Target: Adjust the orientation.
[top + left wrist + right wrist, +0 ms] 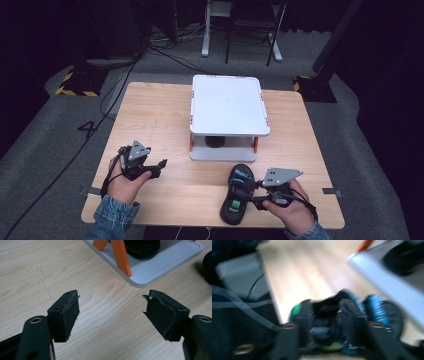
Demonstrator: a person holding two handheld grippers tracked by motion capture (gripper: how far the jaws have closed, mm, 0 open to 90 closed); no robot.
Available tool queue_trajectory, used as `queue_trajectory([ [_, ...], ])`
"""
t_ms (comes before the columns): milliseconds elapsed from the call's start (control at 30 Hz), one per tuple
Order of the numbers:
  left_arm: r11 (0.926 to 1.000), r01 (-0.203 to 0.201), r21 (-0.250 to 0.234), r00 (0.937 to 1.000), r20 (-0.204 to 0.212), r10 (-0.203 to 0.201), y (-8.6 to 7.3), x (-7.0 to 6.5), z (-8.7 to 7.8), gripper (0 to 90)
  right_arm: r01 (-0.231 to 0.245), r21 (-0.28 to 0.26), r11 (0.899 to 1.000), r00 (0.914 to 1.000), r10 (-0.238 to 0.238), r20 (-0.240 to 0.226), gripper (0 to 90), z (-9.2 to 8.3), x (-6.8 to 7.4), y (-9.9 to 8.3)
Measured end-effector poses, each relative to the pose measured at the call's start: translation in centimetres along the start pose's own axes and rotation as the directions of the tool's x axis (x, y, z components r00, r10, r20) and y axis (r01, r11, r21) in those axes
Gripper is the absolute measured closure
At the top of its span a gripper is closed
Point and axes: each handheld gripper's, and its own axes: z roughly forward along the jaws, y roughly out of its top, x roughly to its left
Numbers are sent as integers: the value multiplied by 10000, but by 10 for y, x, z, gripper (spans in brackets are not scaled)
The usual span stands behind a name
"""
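Note:
A black sandal [236,200] with blue straps and a green heel patch lies near the table's front edge, right of centre. My right gripper [251,194] reaches it from the right and is shut on its middle strap; the right gripper view is blurred, with the jaws [324,315] pinching the black strap beside the sandal's blue strap [375,307]. A second dark shoe [215,141] sits on the lower tray of a white two-level rack [227,105]. My left gripper [159,167] hovers open over bare wood at the left, its pads [71,312] wide apart with nothing between them.
The rack's lower tray [155,270] with an orange leg [121,257] stands just ahead of the left gripper, the dark shoe [142,247] on it. The wooden table [155,115] has bare room left of the rack. Cables and chair legs lie on the floor behind.

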Motion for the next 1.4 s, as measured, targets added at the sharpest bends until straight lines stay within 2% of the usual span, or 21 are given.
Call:
queue_trajectory([
  [33,10000,-74,1,10000,-18,74,0,0,0,271,-229,-222,9995,9988,239,434,429,0,-2,-1],
  [67,10000,-76,15,10000,-22,76,0,0,0,271,-447,-303,9985,9968,466,656,404,2,-4,-3],
  [167,10000,-21,46,10000,-16,21,0,-1,0,271,-870,-34,9962,9946,870,569,389,12,-6,-9],
  [267,9999,-97,108,10000,15,97,-1,-1,1,271,-1129,253,9933,9902,1104,850,395,27,-8,-15],
  [300,9999,-120,114,9999,17,120,-1,-1,1,271,-1132,311,9931,9892,1097,976,429,34,-9,-18],
  [367,9999,-61,106,10000,-6,61,-2,-2,1,271,-1043,363,9939,9887,997,1119,553,42,-13,-23],
  [400,9998,-186,112,9998,-34,186,-2,-1,0,271,-998,351,9944,9911,962,918,604,44,-14,-23],
  [433,10000,-6,98,10000,-9,6,-3,-1,-1,271,-993,279,9947,9931,973,654,635,44,-15,-24],
  [500,9999,-35,113,10000,-67,36,-4,0,-2,271,-654,283,9975,9955,633,712,654,44,-15,-22],
  [600,9999,83,91,9999,-139,-82,-6,1,-4,271,-145,1,9999,9972,144,738,667,42,-15,-19],
  [733,9998,158,107,9996,-242,-155,-10,2,-9,271,234,-325,9992,9958,-204,891,669,39,-21,-12],
  [900,9994,326,144,9984,-475,-319,-18,5,-17,272,534,-945,9941,9918,-417,1210,669,39,-45,5],
  [1067,9984,548,108,9953,-808,-537,-27,9,-27,272,1244,-1073,9864,9819,-1068,1561,668,58,-73,15],
  [1167,9971,758,113,9928,-942,-744,-32,10,-32,272,1254,-1050,9865,9823,-1087,1523,666,74,-90,13],
  [1233,9966,817,125,9918,-1001,-800,-36,11,-35,272,1042,-1399,9847,9874,-856,1333,665,80,-99,10],
  [1333,9961,862,163,9906,-1076,-840,-39,13,-38,272,852,-1470,9855,9904,-677,1202,649,79,-106,10],
  [1400,9956,929,101,9900,-1079,-912,-38,12,-39,272,632,-1395,9882,9939,-497,981,579,77,-106,9],
])
